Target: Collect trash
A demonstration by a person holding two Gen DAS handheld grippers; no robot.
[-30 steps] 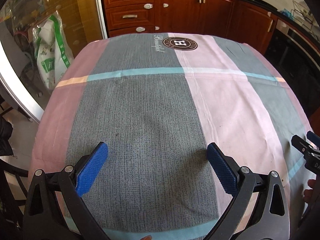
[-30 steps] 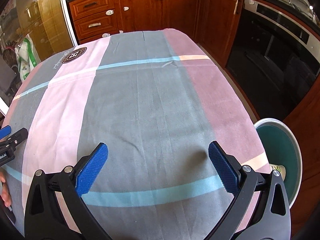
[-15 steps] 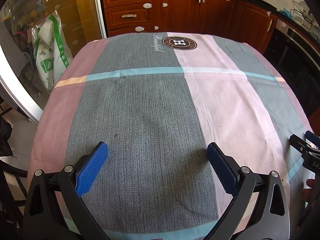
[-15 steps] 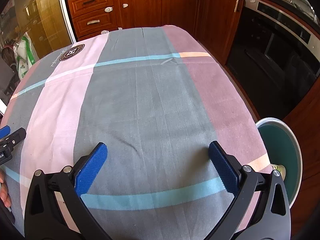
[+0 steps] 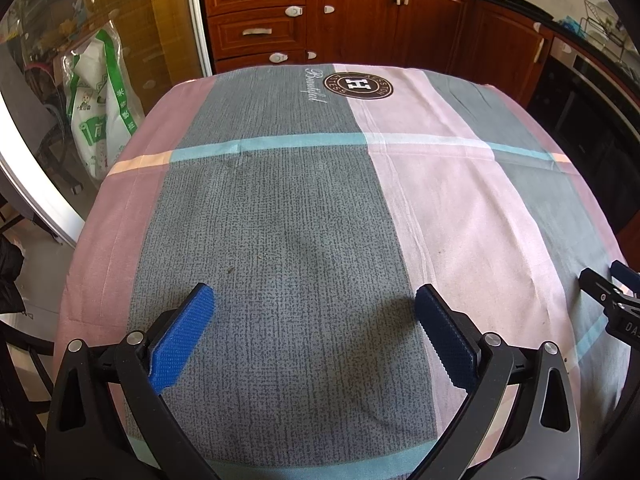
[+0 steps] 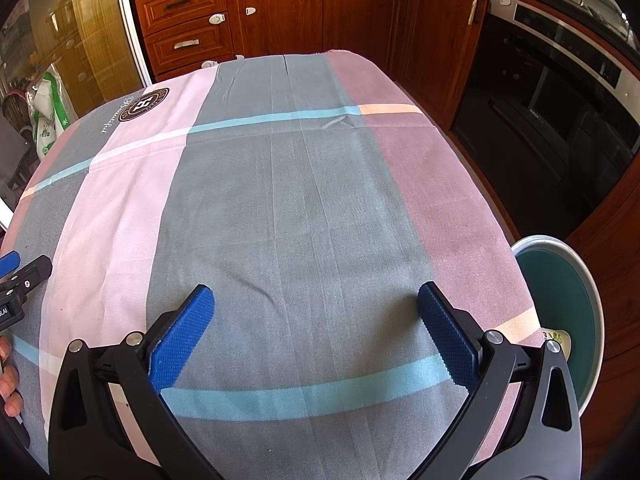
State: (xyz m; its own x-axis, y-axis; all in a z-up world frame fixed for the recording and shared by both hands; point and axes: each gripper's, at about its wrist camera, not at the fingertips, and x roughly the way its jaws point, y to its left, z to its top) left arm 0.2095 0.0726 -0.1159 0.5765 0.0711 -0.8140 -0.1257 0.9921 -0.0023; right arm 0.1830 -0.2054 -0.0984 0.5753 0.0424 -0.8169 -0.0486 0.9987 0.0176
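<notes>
Left gripper spread wide, nothing between the blue ribbed pads; hovering low over the grey band of the tablecloth
Right gripper likewise wide apart and empty, over the grey and dusty-pink bands near the table's lower right corner
Each tool glimpsed by the other camera: right gripper's tip at the right edge of the left wrist view, left gripper's tip at the left edge of the right wrist view, so side by side, somewhat apart

Key relation: bin sits off the table's edge, lower right of the right wrist view, just beside the right gripper's right finger; not in the left wrist view at all. Right hand judged clearly the nearer one for any drop. Round rim, so no long axis to line up with; pale rim, dark green inside, a scrap of printed wrapper visible at its near wall, already in

No loose trash visible on the cloth in either view; only a few small dark specks on the grey band, too small to tell crumbs from stains. Task judged near its end, or next target outside both frames

Cloth: woven cotton look, matte, wide grey, pink and mauve bands crossed by thin turquoise stripes, faint ironed creases, round brown emblem at the far end
Beyond: glossy red-brown cabinets upper frame, black oven upper right, white-and-green plastic bag upper left behind glass
</notes>
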